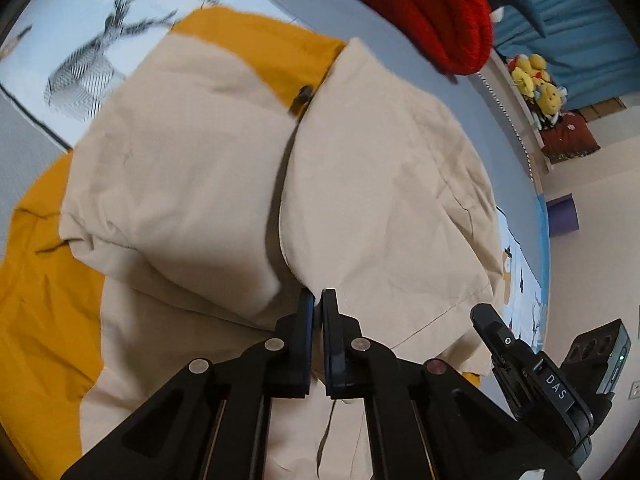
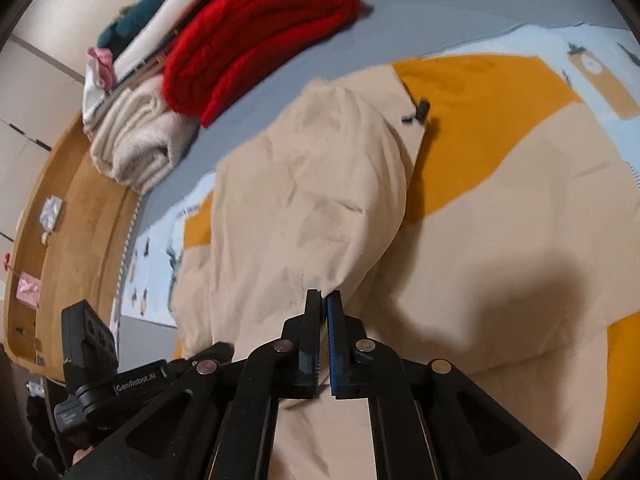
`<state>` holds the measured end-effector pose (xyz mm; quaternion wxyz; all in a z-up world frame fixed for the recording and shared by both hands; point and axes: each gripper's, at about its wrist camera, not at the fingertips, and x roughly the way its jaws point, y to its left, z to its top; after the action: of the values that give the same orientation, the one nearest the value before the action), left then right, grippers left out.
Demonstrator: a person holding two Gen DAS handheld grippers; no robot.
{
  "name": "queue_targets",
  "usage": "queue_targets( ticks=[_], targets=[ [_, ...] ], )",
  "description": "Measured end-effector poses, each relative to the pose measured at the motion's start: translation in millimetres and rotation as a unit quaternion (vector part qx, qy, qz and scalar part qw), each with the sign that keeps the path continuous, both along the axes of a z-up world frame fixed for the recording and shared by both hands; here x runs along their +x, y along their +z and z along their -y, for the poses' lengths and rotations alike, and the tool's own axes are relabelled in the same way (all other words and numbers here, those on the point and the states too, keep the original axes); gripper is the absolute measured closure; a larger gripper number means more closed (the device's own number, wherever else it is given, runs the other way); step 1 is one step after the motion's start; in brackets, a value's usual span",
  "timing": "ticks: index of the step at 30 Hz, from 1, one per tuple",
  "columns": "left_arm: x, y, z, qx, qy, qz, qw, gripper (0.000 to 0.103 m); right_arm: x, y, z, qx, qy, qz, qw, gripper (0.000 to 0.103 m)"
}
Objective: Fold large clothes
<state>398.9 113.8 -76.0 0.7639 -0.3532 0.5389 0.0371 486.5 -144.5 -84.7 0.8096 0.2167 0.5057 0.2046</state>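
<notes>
In the left wrist view, the bed point(image 1: 248, 8) carries a pale blue sheet with a grey printed figure at far left. Across it lies the jacket point(image 1: 192, 168), beige with mustard-yellow panels showing at its left edge and near its top. A dark cord toggle point(image 1: 301, 100) sits where the beige meets the yellow. The left gripper point(image 1: 318, 300) is closed nearly all the way, pinching a raised fold of the beige cloth between its pads. Above, a folded red knit point(image 1: 420, 4) rests on the bed, and yellow soft toys point(image 1: 536, 80) sit on a shelf at far right.

In the right wrist view, a wooden ledge point(image 2: 76, 216) runs along the left, beside a stack of folded clothes point(image 2: 136, 144) with the red knit at its right. The right gripper point(image 2: 325, 300) is likewise clamped almost shut on a lifted bunch of the jacket's beige fabric. The rest of the jacket spreads flat to the right, yellow at its upper and lower edges.
</notes>
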Motion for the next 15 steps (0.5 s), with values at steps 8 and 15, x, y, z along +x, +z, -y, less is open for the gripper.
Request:
queue_targets(
  ticks=[8,15],
  targets=[
    [-0.9,-30.1,-0.3,0.05,0.011,-0.083,0.9952,0.1,2.3,-40.4,3.3,-0.095,-0.032,-0.082,0.992,0.101],
    [5.9,21.0,34.2,0.174,-0.067,0.025,0.9821,0.1,4.4,-36.0,-5.0,-0.125,-0.022,-0.066,0.99,0.101]
  ],
)
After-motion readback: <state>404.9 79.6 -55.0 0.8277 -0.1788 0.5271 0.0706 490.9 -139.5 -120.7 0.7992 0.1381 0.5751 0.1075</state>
